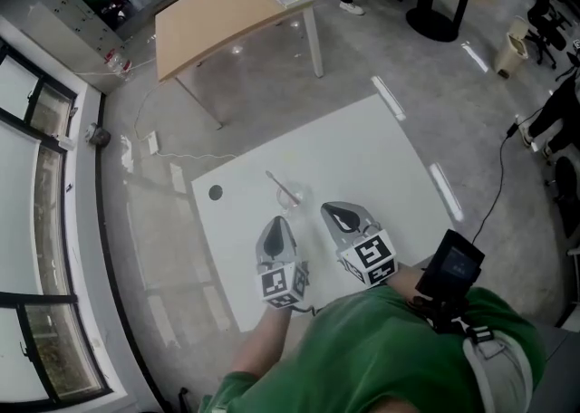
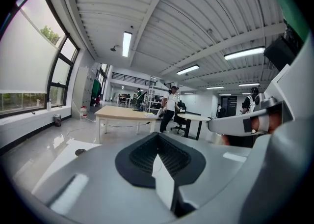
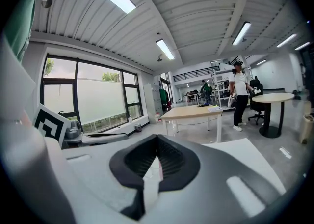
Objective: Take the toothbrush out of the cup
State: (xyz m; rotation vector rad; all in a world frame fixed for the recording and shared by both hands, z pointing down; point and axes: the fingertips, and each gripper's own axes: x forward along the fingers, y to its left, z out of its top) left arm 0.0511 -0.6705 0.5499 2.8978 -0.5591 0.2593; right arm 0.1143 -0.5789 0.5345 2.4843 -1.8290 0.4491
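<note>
Left gripper [image 1: 280, 219] and right gripper [image 1: 328, 209]: jaws closed, nothing held, both near the clear cup [image 1: 297, 196] with the toothbrush [image 1: 277, 182] leaning inside, on the white surface [image 1: 381, 158].

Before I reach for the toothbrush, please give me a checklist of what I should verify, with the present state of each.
1. Toothbrush is in the cup: ok, it leans inside.
2. Cup stands on the white table: ok.
3. Left hand-held gripper open for grasping: not ok, jaws together, empty.
4. Right hand-held gripper open: not ok, jaws together, empty.
5. Table between grippers and cup is free: ok.
</note>
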